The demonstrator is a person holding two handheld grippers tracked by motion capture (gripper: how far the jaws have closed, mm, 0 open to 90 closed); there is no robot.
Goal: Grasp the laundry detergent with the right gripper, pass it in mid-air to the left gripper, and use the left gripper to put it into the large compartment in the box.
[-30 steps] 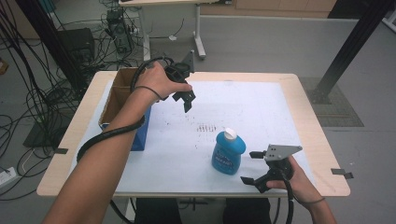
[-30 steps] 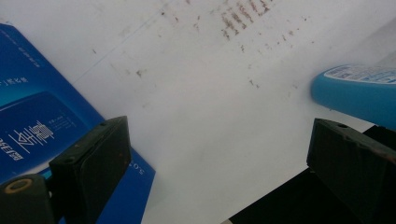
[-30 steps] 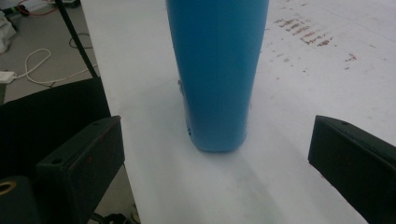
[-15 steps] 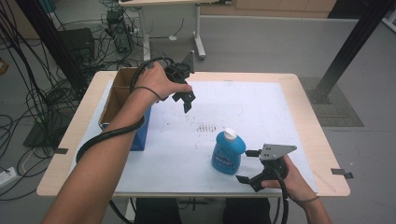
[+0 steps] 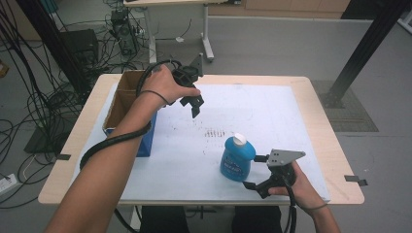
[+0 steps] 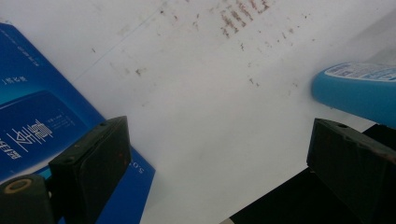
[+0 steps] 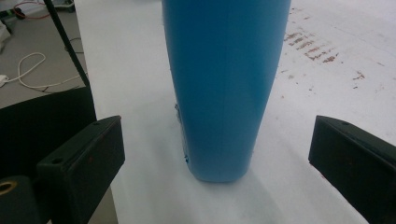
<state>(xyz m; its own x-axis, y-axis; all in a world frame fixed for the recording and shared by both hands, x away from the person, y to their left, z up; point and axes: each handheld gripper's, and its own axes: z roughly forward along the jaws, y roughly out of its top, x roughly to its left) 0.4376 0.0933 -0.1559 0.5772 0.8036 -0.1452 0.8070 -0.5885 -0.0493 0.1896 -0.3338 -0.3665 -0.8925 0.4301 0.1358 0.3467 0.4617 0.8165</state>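
Observation:
A blue bottle [image 5: 237, 159] with a white cap stands upright on the white table sheet near the front. My right gripper [image 5: 254, 172] is open just to the bottle's right, jaws wide apart and not touching it. In the right gripper view the blue bottle [image 7: 224, 84] stands centred a little beyond the two black jaws. My left gripper [image 5: 194, 104] hangs open above the sheet toward the back left, beside an open cardboard box with blue sides [image 5: 127, 111]. The left gripper view looks down on the blue box side [image 6: 42, 121] and the bottle's edge [image 6: 355, 88].
The white sheet [image 5: 291, 116] bears brown smudges [image 5: 216, 132] near its middle. The wooden table edge [image 5: 335, 145] runs around it. Beyond the table lie cables, a black post and another table's legs on the floor.
My right gripper has moved left, closer to the bottle, staying open. The left gripper has held still.

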